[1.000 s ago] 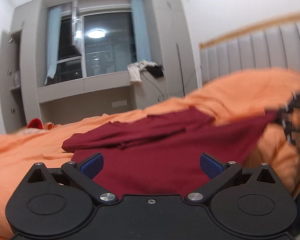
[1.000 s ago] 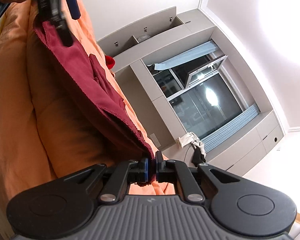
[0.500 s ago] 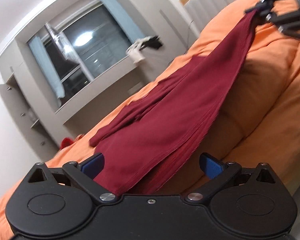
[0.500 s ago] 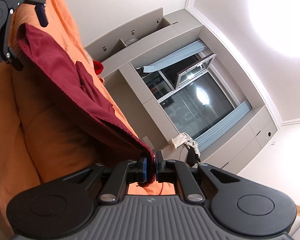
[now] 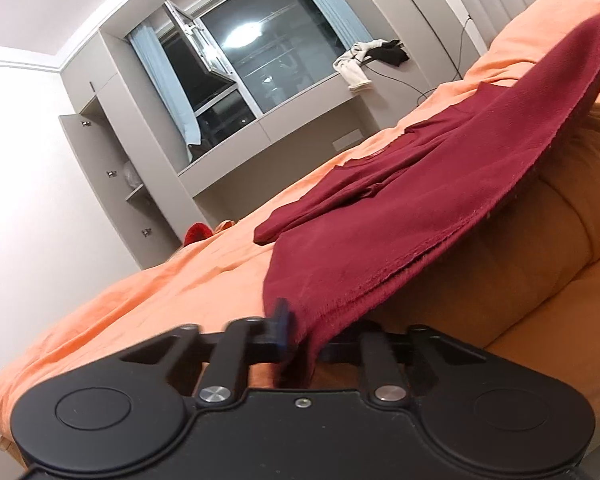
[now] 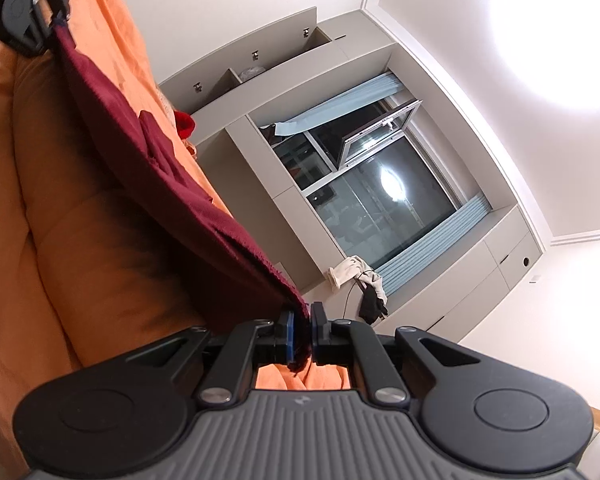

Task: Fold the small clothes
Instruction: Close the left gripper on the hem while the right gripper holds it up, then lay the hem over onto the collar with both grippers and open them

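Observation:
A dark red garment (image 5: 400,208) lies spread on an orange bed, its near hem lifted off the bedding and stretched between my two grippers. My left gripper (image 5: 300,330) is shut on one corner of the hem, with cloth bunched between its blue pads. In the right wrist view the same garment (image 6: 168,168) runs as a taut band from my right gripper (image 6: 302,334), shut on the other hem corner, up to the left gripper (image 6: 36,16) at the top left. A sleeve folds across the garment's far part.
The orange duvet (image 5: 160,292) bulges into a soft mound (image 5: 540,232) under the lifted hem. Beyond the bed stand grey cabinets, a window (image 5: 260,56) with a ledge holding white and black clothes (image 5: 364,60), and a small red item (image 5: 198,232) at the far edge.
My left gripper rolled and dipped to the hem corner, then its jaws went from wide open to shut on the cloth. The right gripper kept its grip and barely moved.

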